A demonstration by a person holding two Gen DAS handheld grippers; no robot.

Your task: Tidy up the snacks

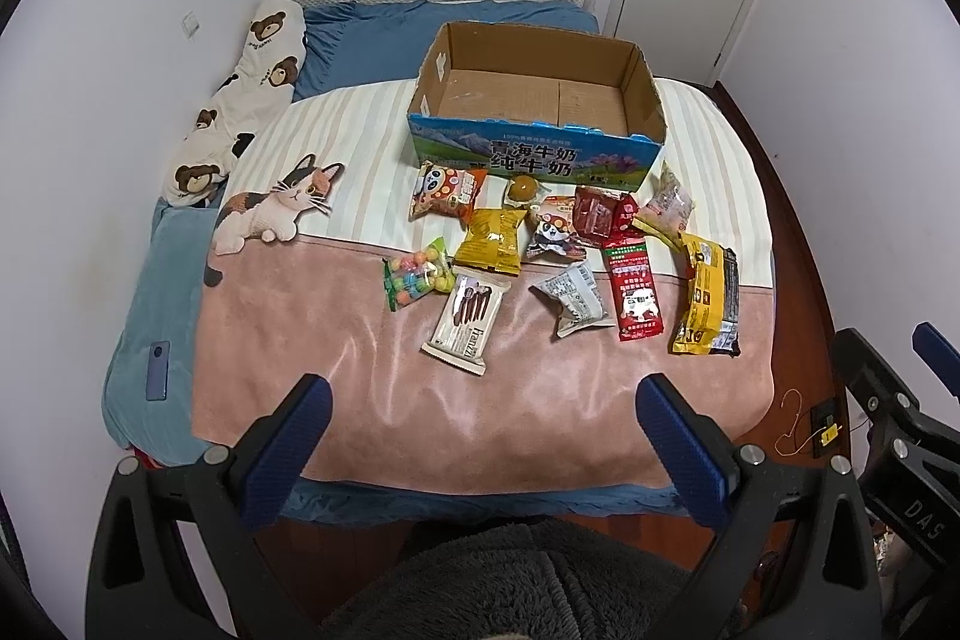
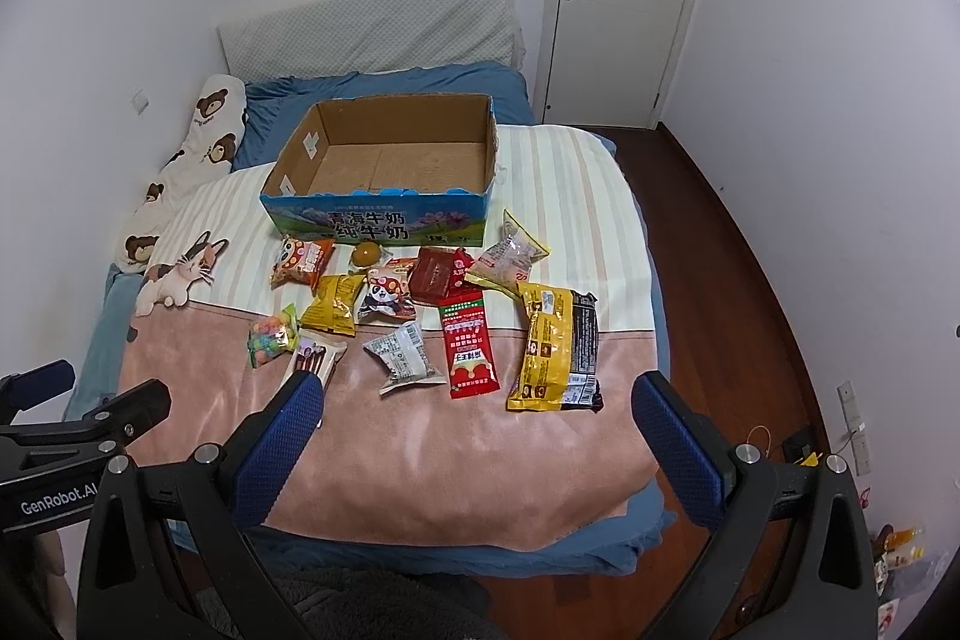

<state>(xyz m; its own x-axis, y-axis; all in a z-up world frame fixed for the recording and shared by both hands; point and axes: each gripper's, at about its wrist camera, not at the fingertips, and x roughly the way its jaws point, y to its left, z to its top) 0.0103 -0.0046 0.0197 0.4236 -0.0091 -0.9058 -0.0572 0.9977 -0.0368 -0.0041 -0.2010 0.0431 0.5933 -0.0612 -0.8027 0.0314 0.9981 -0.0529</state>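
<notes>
Snack packets [image 2: 420, 316] lie scattered before an empty cardboard box [image 2: 384, 214] on the bed [image 2: 420, 460].

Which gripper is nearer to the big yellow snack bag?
Right. The right gripper hovers open just before the big yellow snack bag; the left gripper is open, further left.

Both views high over bed [image 1: 372, 400]

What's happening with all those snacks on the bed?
A person is holding a hand-held gripper in each hand, about to tidy snacks. Both the left hand-held gripper and the right hand-held gripper are open and empty, hovering over the near edge of the bed. The snack packets lie scattered on the blanket in front of a cardboard box, which has nothing in it yet.
</notes>
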